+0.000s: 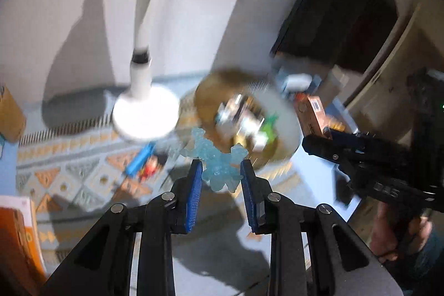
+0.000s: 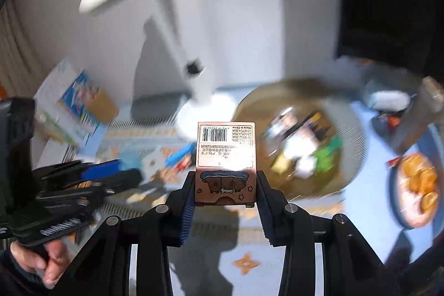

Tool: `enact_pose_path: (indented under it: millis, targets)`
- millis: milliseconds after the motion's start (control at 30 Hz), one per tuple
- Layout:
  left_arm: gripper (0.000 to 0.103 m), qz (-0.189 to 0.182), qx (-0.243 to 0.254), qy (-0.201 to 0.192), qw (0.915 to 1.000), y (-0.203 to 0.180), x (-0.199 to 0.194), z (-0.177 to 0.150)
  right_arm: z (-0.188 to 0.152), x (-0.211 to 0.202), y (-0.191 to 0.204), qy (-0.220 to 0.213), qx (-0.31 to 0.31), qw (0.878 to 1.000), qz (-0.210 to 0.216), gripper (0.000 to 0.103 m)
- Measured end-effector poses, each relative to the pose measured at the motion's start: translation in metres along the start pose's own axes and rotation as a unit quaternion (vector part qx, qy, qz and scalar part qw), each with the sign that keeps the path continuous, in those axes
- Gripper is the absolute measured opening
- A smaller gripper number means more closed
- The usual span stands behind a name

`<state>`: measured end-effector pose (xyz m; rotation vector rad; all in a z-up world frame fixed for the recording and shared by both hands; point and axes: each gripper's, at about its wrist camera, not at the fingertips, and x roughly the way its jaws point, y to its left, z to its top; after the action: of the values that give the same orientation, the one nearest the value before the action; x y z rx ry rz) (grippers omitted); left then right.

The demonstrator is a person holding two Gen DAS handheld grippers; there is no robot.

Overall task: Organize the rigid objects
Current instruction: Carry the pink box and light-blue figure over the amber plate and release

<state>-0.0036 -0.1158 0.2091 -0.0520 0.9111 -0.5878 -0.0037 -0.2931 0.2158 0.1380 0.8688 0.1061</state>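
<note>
My left gripper (image 1: 221, 171) is shut on a translucent light-blue toy figure (image 1: 217, 161) and holds it above the table, just in front of a round woven basket (image 1: 288, 118) that holds several small items. My right gripper (image 2: 226, 186) is shut on a small pink box (image 2: 225, 157) with a barcode and cartoon bears, held upright left of the basket (image 2: 358, 146). The right gripper also shows in the left wrist view (image 1: 324, 142) with the pink box (image 1: 309, 113) beside the basket. The left gripper shows at the left of the right wrist view (image 2: 116, 171).
A white desk lamp (image 1: 144, 113) stands on the patterned cloth left of the basket. A blue pen (image 1: 140, 158) and a small red toy (image 1: 149, 168) lie on the cloth. A plate of orange food (image 2: 416, 185) sits at right. Boxes (image 2: 75, 107) stand at far left.
</note>
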Motion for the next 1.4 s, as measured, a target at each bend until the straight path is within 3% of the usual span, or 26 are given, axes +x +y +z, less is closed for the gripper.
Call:
enact_pose_path:
  millis: [233, 433, 633, 867, 1100, 1400]
  targets:
    - [0.025, -0.015, 0.011, -0.054, 0.9984, -0.038, -0.007, 0.043, 0.032, -0.041, -0.071, -0.061, 0.07, 0.995, -0.038, 0.04]
    - [0.025, -0.019, 0.033, -0.051, 0.9979, -0.068, 0.019, 0.064, 0.043, -0.046, -0.111, -0.072, 0.086, 0.992, -0.055, 0.04]
    - [0.025, -0.019, 0.041, -0.022, 0.9987, -0.086, 0.061, 0.069, 0.043, -0.018, -0.136, -0.039, 0.087, 0.994, -0.058, 0.04]
    - [0.025, -0.015, 0.035, 0.059, 0.9975, -0.082, 0.134, 0.06, 0.038, 0.035, -0.153, 0.019, 0.075, 0.995, -0.07, 0.04]
    - [0.025, -0.02, 0.029, 0.1, 0.9943, -0.082, 0.175, 0.053, 0.036, 0.075, -0.167, 0.064, 0.07, 0.993, -0.072, 0.04]
    - [0.027, -0.021, 0.035, 0.098, 0.9943, -0.081, 0.212, 0.071, 0.044, 0.126, -0.182, 0.097, 0.07, 0.991, -0.058, 0.04]
